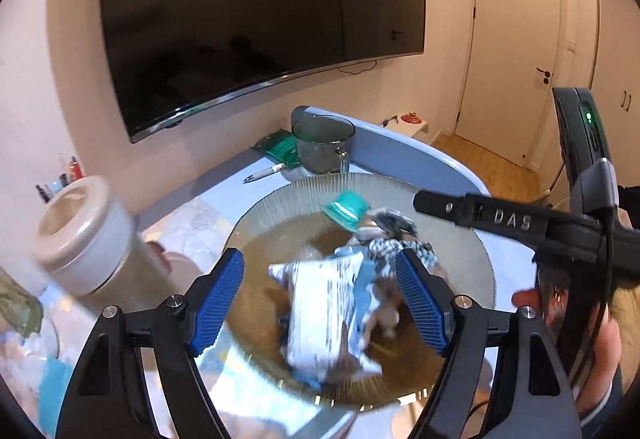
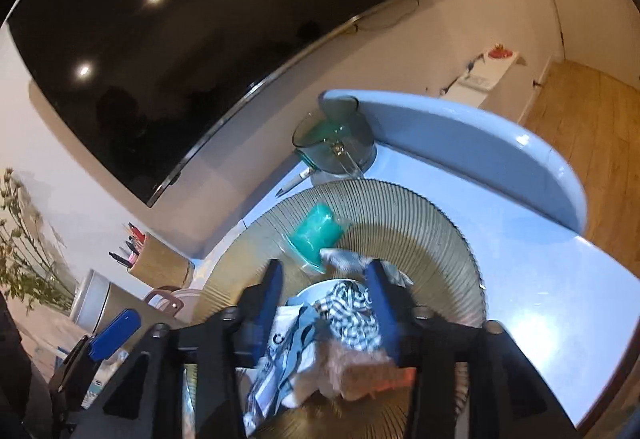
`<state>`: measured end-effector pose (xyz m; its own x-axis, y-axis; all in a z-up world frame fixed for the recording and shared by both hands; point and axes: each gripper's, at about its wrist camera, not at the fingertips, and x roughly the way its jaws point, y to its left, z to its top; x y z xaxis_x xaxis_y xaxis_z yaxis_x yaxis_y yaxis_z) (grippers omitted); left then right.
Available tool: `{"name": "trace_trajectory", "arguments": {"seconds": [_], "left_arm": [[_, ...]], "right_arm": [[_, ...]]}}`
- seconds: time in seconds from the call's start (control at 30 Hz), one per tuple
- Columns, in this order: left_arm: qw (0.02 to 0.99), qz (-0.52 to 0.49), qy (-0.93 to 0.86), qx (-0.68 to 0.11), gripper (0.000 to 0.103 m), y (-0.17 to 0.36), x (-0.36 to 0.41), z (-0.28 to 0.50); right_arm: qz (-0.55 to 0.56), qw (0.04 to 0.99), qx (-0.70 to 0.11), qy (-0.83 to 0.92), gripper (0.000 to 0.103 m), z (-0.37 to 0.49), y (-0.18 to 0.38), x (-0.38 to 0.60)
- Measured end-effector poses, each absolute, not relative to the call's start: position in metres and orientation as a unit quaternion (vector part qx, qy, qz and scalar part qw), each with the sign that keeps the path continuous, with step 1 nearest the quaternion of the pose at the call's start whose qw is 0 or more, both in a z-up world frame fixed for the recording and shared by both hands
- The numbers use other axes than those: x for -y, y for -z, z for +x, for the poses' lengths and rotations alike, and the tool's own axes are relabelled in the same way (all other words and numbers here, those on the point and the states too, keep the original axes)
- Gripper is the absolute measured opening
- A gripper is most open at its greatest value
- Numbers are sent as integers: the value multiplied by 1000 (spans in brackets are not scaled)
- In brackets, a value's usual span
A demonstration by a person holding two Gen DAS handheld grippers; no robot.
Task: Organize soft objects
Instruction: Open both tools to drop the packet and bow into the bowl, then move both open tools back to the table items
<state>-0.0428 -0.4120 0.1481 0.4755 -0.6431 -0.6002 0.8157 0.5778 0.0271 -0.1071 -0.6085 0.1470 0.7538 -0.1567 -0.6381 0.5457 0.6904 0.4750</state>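
A pale blue table (image 1: 424, 155) with a raised curved rim carries a large ribbed glass bowl (image 1: 304, 191) at its centre. At twelve o'clock from the bowl stands a glass jug (image 1: 323, 145), just beside a white pen (image 1: 266, 172) and a green packet (image 1: 280, 147) toward eleven o'clock. A beige lidded canister (image 1: 86, 235) stands at nine o'clock.

Ribbed glass bowl (image 1: 280, 199) holds soft printed cloths (image 1: 320, 311)
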Motion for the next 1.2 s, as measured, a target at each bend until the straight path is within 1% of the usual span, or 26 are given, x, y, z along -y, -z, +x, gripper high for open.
{"name": "trace_trajectory", "arguments": {"seconds": [0.17,0.23,0.3,0.4,0.57,0.63,0.77,0.87,0.93,0.97,1.1,1.2], "left_arm": [[856,148,421,-262,77,-162,370,-57],[861,135,415,-260,77,-169,349,-62],[868,118,409,-257,77,-175,330,-66],[875,98,401,-253,77,-182,303,-72],[892,98,367,-244,77,-187,252,-87],[901,101,347,-242,77,-187,226,-94],[916,106,301,-243,78,-178,172,-98],[929,99,251,-252,82,-163,122,-91],[940,97,199,-260,83,-142,86,-82],[942,97,177,-268,83,-131,73,-76],[934,74,110,-330,82,-69,28,-46],[929,64,85,-354,82,-36,9,-35]], "right_arm": [[327,887,-275,176,47,-123,-164,581],[321,892,-274,163,50,-128,-170,565],[312,896,-277,149,60,-131,-175,547],[301,903,-279,123,60,-133,-183,517],[263,916,-296,65,60,-128,-197,455],[261,914,-307,42,63,-124,-195,436],[228,912,-342,-4,71,-110,-185,382],[198,909,-365,-28,75,-100,-171,345],[173,909,-377,-40,81,-92,-157,321],[150,909,-386,-43,85,-84,-145,303],[101,905,-409,-53,86,-64,-100,263],[74,903,-421,-44,86,-50,-69,245]]}}
